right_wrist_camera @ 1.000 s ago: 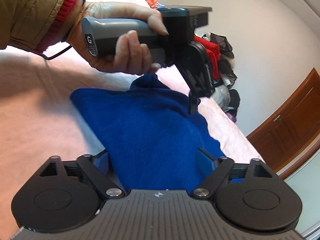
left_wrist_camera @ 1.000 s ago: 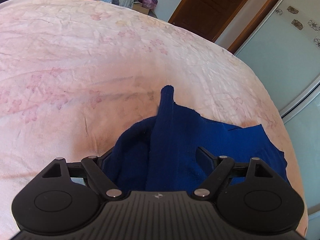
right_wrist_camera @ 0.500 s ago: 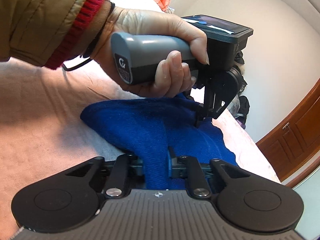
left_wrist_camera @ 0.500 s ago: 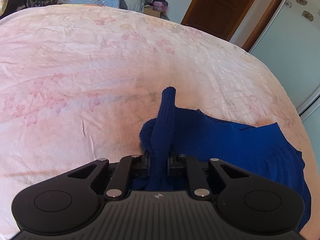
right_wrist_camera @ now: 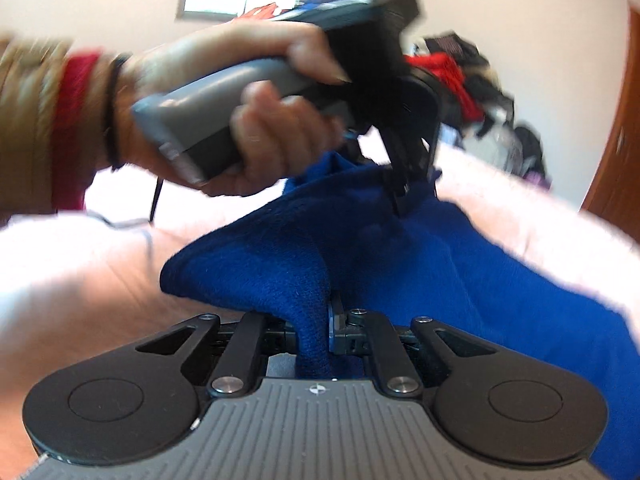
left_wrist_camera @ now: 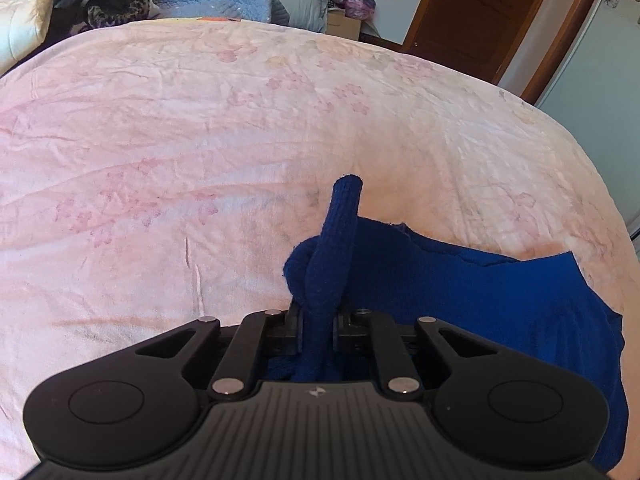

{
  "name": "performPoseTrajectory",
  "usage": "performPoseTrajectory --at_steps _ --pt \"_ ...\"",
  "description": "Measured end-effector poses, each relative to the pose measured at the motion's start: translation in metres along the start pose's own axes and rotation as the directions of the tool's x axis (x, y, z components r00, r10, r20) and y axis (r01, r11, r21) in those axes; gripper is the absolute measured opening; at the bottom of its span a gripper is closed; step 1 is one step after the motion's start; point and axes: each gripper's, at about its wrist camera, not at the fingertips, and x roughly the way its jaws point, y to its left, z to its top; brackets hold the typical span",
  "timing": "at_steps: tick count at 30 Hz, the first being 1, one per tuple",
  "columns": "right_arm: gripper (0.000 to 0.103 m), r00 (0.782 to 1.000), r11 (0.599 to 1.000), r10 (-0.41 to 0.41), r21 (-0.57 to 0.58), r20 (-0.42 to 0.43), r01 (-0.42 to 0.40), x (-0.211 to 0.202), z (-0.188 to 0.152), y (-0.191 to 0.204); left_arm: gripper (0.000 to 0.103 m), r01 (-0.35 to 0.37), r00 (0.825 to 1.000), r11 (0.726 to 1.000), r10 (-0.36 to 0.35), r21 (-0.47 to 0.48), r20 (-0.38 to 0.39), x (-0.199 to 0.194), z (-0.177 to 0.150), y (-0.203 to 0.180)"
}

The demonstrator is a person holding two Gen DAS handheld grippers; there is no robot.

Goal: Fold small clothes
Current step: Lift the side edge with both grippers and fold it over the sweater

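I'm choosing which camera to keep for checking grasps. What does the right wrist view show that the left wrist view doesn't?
Only the right wrist view shows the person's hand holding the left gripper, pinched on the blue garment, plus a window. It is blurred. Only the left wrist view shows the open stretch of pink floral bedsheet, sharply, and the wooden door. Both show their own jaws closed on a bunched fold of the blue garment.

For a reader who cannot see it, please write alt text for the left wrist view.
The left gripper is shut on a bunched fold of a blue knit garment, which lies on a bed with a pale pink floral sheet. Piled clothes and a brown wooden door appear behind the bed.
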Motion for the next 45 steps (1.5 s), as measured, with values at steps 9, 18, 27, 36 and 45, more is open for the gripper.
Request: performPoseTrajectory --at_steps 9,18,27,36,45 --pt "0.012 0.99 0.948 0.091 0.296 0.108 -0.119 -0.038 -0.011 -0.063 0.01 -0.014 1.0 0.998 0.016 -0.064 0.019 -0.03 0.004 -0.03" --pt "0.012 0.979 0.871 0.096 0.461 0.178 -0.17 -0.064 -0.046 -0.118 0.01 0.0 0.999 0.998 0.003 -0.066 0.052 -0.048 0.002 -0.082" --pt "0.012 0.964 0.785 0.057 0.585 0.258 -0.203 -0.099 -0.08 -0.152 0.01 0.063 0.995 0.998 -0.065 0.026 0.08 -0.059 0.003 -0.16" --pt "0.012 0.965 0.691 -0.03 0.703 0.261 -0.169 -0.126 -0.129 -0.183 0.01 0.065 0.996 0.985 -0.075 0.163 0.052 -0.031 -0.017 -0.251" --pt "0.012 0.967 0.586 -0.048 0.791 0.251 -0.176 -0.13 -0.173 -0.2 0.01 0.032 0.999 0.969 -0.037 0.244 0.017 0.006 -0.041 -0.295"
